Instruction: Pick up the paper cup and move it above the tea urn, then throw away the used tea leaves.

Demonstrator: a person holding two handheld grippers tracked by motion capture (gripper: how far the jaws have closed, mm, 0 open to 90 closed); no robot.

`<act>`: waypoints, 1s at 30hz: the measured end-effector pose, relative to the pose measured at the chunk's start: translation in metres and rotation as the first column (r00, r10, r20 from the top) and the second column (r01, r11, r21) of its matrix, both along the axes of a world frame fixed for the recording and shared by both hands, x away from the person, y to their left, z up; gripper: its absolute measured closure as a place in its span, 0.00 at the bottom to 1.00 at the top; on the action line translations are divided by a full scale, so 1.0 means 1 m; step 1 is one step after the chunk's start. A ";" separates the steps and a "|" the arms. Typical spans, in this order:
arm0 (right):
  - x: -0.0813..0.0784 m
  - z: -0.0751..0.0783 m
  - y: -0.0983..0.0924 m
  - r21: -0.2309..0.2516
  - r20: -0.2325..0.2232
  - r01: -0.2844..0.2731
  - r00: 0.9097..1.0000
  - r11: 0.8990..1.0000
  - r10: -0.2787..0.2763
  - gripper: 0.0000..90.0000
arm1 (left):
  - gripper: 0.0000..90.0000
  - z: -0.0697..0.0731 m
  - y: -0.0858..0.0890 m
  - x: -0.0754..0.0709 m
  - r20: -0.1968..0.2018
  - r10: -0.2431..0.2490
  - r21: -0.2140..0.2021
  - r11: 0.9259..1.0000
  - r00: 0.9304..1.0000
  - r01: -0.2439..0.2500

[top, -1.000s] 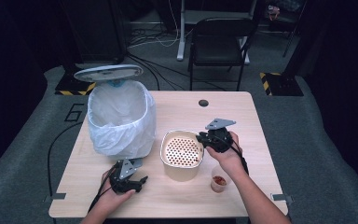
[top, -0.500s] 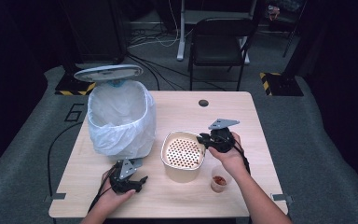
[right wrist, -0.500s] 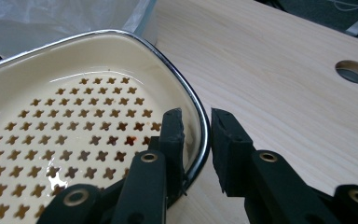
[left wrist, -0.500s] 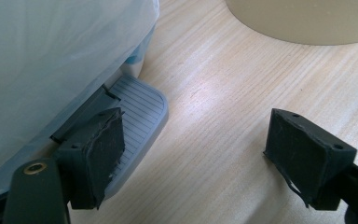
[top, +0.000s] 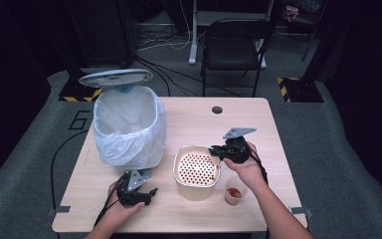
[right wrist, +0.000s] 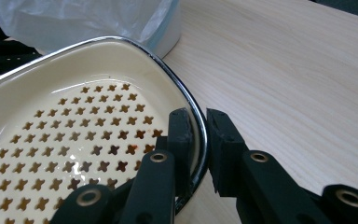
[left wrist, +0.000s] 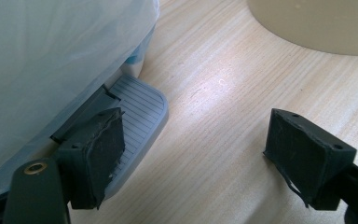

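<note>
A cream basket (top: 197,172) with a perforated tray inside (right wrist: 74,135) stands mid-table. My right gripper (top: 217,150) (right wrist: 200,140) is shut on the basket's metal rim (right wrist: 193,112) at its far right corner, one pad inside the wall and one outside. My left gripper (top: 146,191) (left wrist: 193,154) rests near the table's front edge with its jaws wide open and nothing between them. In the left gripper view the left pad (left wrist: 100,149) sits just over the bin's grey foot pedal (left wrist: 137,109).
A white-lined pedal bin (top: 128,127) with its lid raised stands at the table's left. A small clear cup with red bits (top: 234,190) sits by the right wrist near the front edge. A dark round hole (top: 217,109) marks the table's far side; a chair (top: 234,42) stands beyond.
</note>
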State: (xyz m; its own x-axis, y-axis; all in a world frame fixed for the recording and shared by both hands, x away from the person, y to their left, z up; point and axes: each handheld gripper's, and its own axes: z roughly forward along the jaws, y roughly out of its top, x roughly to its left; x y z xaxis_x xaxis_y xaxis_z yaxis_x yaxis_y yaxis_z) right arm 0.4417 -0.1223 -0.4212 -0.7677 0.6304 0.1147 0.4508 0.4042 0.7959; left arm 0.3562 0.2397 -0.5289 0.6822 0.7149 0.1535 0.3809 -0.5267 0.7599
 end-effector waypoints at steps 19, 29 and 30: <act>-0.055 0.023 -0.020 0.076 0.083 0.003 0.997 0.997 -0.010 0.52 | 0.21 0.000 0.000 0.000 0.000 0.001 0.000 1.000 1.000 -0.001; -0.078 0.014 -0.047 0.089 0.107 0.058 0.992 0.994 -0.067 0.42 | 0.22 0.000 0.000 0.000 0.005 0.005 -0.002 1.000 1.000 -0.005; -0.080 0.012 -0.050 0.090 0.104 0.064 0.992 0.994 -0.073 0.40 | 0.21 0.000 0.000 0.000 -0.002 0.000 0.000 1.000 1.000 0.000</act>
State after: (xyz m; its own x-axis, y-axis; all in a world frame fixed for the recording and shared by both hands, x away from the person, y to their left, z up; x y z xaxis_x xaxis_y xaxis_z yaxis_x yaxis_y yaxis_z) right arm 0.3618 -0.1718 -0.4090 -0.7337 0.6734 0.0903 0.3855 0.3031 0.8715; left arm 0.3563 0.2398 -0.5288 0.6828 0.7146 0.1519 0.3822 -0.5266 0.7593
